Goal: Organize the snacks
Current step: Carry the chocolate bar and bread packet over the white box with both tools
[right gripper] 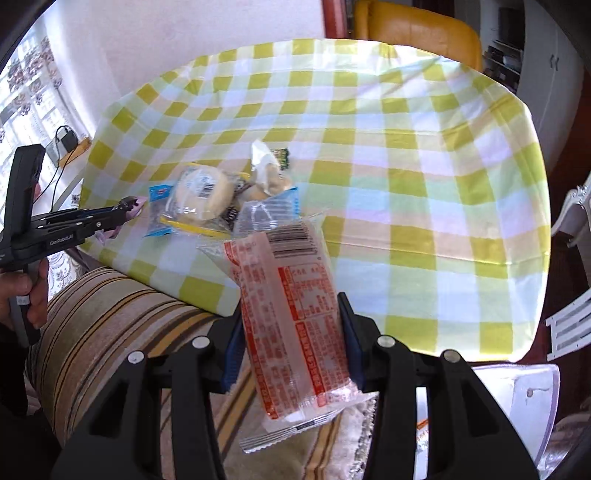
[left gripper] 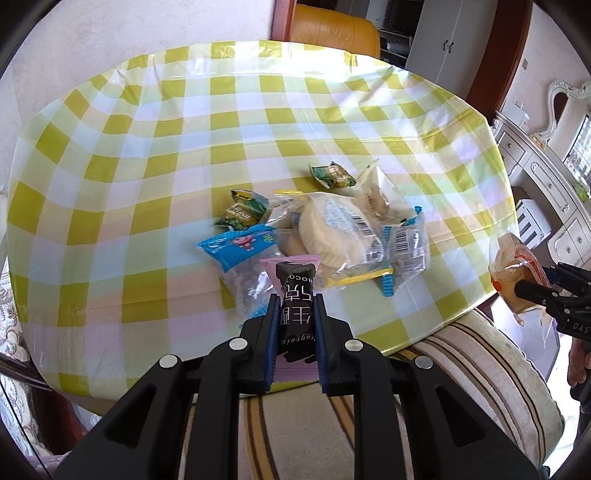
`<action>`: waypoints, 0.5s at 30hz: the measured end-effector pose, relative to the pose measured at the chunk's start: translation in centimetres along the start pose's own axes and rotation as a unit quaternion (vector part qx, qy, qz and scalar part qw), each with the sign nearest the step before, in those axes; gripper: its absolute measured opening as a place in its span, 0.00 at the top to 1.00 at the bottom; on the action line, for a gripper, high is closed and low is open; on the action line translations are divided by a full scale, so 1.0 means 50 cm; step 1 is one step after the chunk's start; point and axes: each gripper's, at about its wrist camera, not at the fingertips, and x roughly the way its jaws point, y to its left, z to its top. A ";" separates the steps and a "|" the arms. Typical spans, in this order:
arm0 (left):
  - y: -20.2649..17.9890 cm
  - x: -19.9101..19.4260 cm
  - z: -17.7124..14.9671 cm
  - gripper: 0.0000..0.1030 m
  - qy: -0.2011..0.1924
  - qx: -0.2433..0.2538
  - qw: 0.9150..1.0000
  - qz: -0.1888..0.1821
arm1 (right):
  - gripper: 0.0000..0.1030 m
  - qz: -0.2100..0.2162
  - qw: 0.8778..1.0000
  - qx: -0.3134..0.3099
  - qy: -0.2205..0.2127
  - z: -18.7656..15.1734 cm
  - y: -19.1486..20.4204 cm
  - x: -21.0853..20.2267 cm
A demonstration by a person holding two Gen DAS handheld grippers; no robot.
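Observation:
My left gripper [left gripper: 295, 299] is shut on a pink and black chocolate bar [left gripper: 295, 291], held above the near edge of the table. In the right wrist view the left gripper [right gripper: 127, 208] shows at the left edge of the table. My right gripper [right gripper: 290, 306] is shut on a clear packet with orange print [right gripper: 291, 302], held above the table's near edge; it also shows in the left wrist view [left gripper: 517, 273]. A pile of snacks lies on the table: a round white cake in clear wrap [left gripper: 332, 232], a blue packet [left gripper: 240, 247], green sweets [left gripper: 243, 210].
The table wears a yellow-green checked cloth [left gripper: 147, 147]. A striped cushion [left gripper: 461, 369] lies below the near edge. An orange chair [left gripper: 332, 29] stands at the far side. A clear plastic box [right gripper: 517, 398] sits at lower right. White cabinets [left gripper: 543, 177] stand to the right.

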 end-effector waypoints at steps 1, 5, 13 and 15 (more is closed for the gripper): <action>-0.020 0.004 0.003 0.83 0.000 0.011 1.000 -0.006 | 0.56 -0.012 1.000 0.012 0.000 -0.008 -0.021 -0.005; -0.106 0.020 0.016 0.83 0.006 0.059 0.998 -0.034 | 0.56 -0.048 0.997 0.057 0.004 -0.043 -0.101 -0.022; -0.291 0.057 0.023 0.83 0.028 0.155 0.981 -0.110 | 0.56 -0.108 0.984 0.139 0.019 -0.124 -0.223 -0.037; -0.339 0.070 0.021 0.83 0.036 0.180 0.975 -0.128 | 0.56 -0.127 0.978 0.162 0.024 -0.146 -0.249 -0.035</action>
